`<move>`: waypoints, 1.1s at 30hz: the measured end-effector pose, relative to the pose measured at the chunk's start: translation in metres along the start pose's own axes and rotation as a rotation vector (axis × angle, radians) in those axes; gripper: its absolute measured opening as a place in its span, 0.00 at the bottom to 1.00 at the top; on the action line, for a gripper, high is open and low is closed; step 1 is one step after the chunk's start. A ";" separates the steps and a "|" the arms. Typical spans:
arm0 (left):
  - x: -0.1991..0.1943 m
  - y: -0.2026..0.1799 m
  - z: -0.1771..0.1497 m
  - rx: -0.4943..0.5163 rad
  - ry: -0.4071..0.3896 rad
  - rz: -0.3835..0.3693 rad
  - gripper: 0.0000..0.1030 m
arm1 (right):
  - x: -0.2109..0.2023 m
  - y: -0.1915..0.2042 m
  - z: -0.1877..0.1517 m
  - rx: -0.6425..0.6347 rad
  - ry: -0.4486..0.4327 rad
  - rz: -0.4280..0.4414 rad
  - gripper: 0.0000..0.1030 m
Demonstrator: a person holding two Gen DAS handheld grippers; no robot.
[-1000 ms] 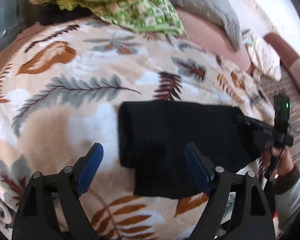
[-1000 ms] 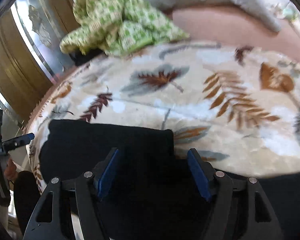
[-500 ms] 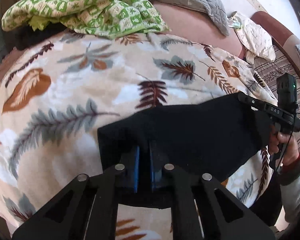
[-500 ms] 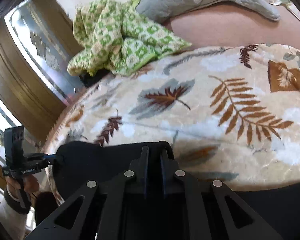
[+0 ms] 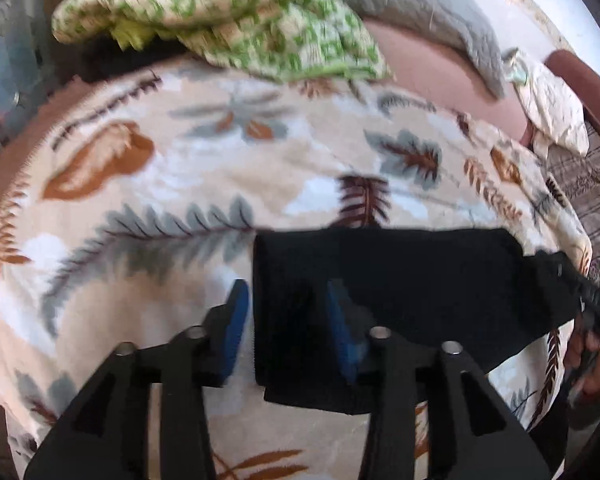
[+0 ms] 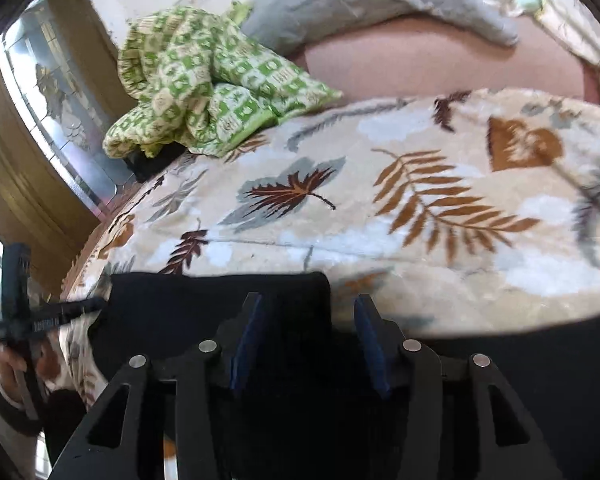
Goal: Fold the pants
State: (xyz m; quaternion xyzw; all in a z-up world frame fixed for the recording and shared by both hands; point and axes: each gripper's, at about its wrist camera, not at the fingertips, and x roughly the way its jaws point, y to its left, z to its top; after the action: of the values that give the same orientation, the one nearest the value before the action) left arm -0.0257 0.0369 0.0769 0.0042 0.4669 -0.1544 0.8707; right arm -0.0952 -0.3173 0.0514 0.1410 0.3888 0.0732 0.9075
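Note:
The black pants [image 5: 400, 280] lie folded into a flat rectangle on the leaf-print blanket [image 5: 160, 200]. My left gripper [image 5: 286, 308] is open, its blue pads straddling the pants' left edge. In the right wrist view the pants [image 6: 204, 304] lie just ahead of my right gripper [image 6: 308, 328], which is open over their right end. The right gripper also shows in the left wrist view [image 5: 572, 280] at the pants' far right end. The left gripper shows in the right wrist view [image 6: 60, 312] at the pants' left end.
A green checked cloth [image 5: 228, 20] is bunched at the back of the blanket, with a grey pillow [image 5: 428, 16] behind it on a pink sheet [image 6: 440, 64]. A glass-fronted wooden cabinet [image 6: 40, 120] stands to the left. The blanket's edge drops off at the right [image 5: 572, 240].
Both grippers were shut on the pants half a second ago; both have now opened and let the pants lie flat on the blanket.

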 end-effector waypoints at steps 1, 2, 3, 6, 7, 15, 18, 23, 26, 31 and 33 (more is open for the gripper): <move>-0.008 -0.003 -0.001 0.001 -0.021 -0.012 0.50 | -0.006 0.000 -0.008 -0.009 0.003 -0.007 0.48; -0.012 -0.006 -0.001 0.002 -0.034 -0.025 0.52 | -0.009 0.000 -0.013 -0.011 0.007 -0.012 0.48; -0.015 -0.010 -0.002 0.003 -0.045 -0.038 0.52 | -0.010 -0.001 -0.024 -0.010 0.019 -0.024 0.48; -0.017 -0.026 -0.008 0.011 -0.044 -0.070 0.53 | 0.004 -0.010 -0.046 0.028 0.087 -0.040 0.48; -0.017 -0.034 -0.009 0.019 -0.040 -0.077 0.53 | 0.002 -0.009 -0.050 0.014 0.057 -0.047 0.47; -0.011 -0.101 -0.022 0.099 -0.030 -0.196 0.67 | -0.081 -0.058 -0.059 0.191 -0.059 -0.124 0.56; 0.001 -0.123 -0.025 0.106 -0.008 -0.237 0.67 | -0.106 -0.100 -0.072 0.297 -0.065 -0.202 0.57; 0.020 -0.147 -0.027 0.103 0.002 -0.253 0.67 | -0.125 -0.143 -0.083 0.433 -0.077 -0.277 0.57; 0.033 -0.156 -0.029 0.089 0.030 -0.267 0.67 | -0.126 -0.154 -0.087 0.478 -0.070 -0.287 0.57; 0.046 -0.159 -0.034 0.081 0.066 -0.262 0.67 | -0.120 -0.167 -0.088 0.519 -0.084 -0.287 0.56; 0.047 -0.159 -0.035 0.076 0.073 -0.261 0.67 | -0.117 -0.172 -0.084 0.528 -0.112 -0.293 0.48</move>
State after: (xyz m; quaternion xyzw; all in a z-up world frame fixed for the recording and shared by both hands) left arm -0.0732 -0.1219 0.0402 -0.0179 0.4887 -0.2836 0.8249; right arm -0.2328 -0.4925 0.0223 0.3181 0.3601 -0.1697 0.8604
